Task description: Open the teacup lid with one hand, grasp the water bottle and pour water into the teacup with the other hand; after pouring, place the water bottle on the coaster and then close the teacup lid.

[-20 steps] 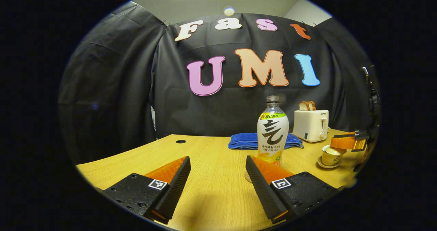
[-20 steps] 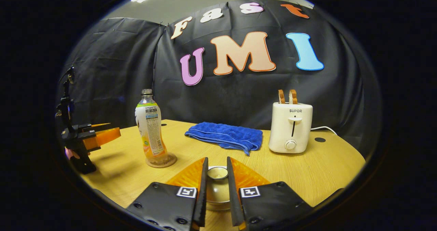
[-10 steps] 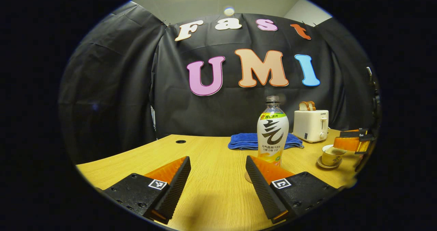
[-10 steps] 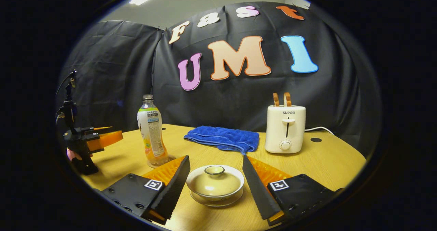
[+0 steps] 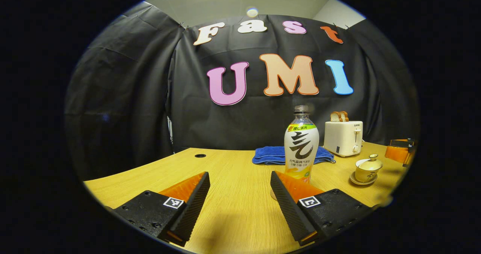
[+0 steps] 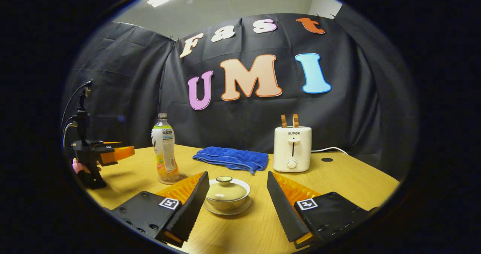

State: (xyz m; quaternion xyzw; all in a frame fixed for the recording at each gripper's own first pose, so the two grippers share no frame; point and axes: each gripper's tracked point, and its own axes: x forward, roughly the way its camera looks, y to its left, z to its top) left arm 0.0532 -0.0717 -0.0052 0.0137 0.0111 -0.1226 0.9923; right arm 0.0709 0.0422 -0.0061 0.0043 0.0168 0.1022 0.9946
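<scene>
The lidded teacup (image 6: 226,194) sits on its saucer on the wooden table, lid on. My right gripper (image 6: 237,203) is open, its fingers standing either side of the cup and a little nearer than it. The water bottle (image 6: 164,148) stands upright on a round coaster (image 6: 171,179) at the left. In the left gripper view the bottle (image 5: 301,145) rises just beyond my open left gripper (image 5: 239,201), behind its right finger. The teacup (image 5: 367,167) is far right there, with the right gripper (image 5: 400,152) at the edge. The left gripper (image 6: 112,152) appears at the far left, held by a hand.
A folded blue towel (image 6: 231,158) lies at the back of the table (image 6: 338,179). A white toaster (image 6: 292,148) with two slices of bread stands to its right, its cord trailing right. A cable hole (image 5: 200,156) marks the table's far left.
My right gripper let go of the teacup lid, opened wide and drew back and up from the cup. The lid stays on the cup. The left gripper has not moved.
</scene>
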